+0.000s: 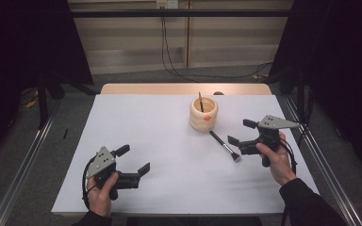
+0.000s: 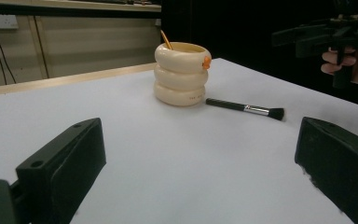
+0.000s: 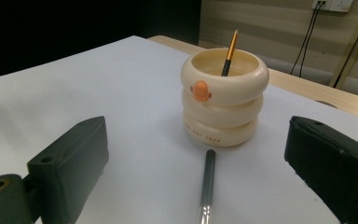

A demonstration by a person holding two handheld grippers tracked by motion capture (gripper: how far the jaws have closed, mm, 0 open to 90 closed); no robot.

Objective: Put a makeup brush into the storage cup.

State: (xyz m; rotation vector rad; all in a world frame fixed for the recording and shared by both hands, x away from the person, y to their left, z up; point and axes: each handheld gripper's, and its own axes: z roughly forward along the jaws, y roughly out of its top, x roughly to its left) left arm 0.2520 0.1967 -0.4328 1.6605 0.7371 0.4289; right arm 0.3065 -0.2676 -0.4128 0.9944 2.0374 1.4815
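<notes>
Makeup brush [image 1: 225, 146] lies flat on the white worktop [image 1: 169, 141], handle end just beside the cream ringed holder [image 1: 203, 114], bristles toward the person. Holder stands upright with a gold-tipped brush [image 3: 230, 52] leaning inside. Right gripper [image 1: 241, 134] is near the bristle end, jaws apart, holding nothing. Left gripper [image 1: 134, 160] is well apart, jaws also apart, holding nothing.

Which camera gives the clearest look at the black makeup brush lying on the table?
The left gripper view: the makeup brush lies whole, side-on, handle to bristles. The high view shows it whole but small; the right gripper view shows its handle, cut off below.
</notes>
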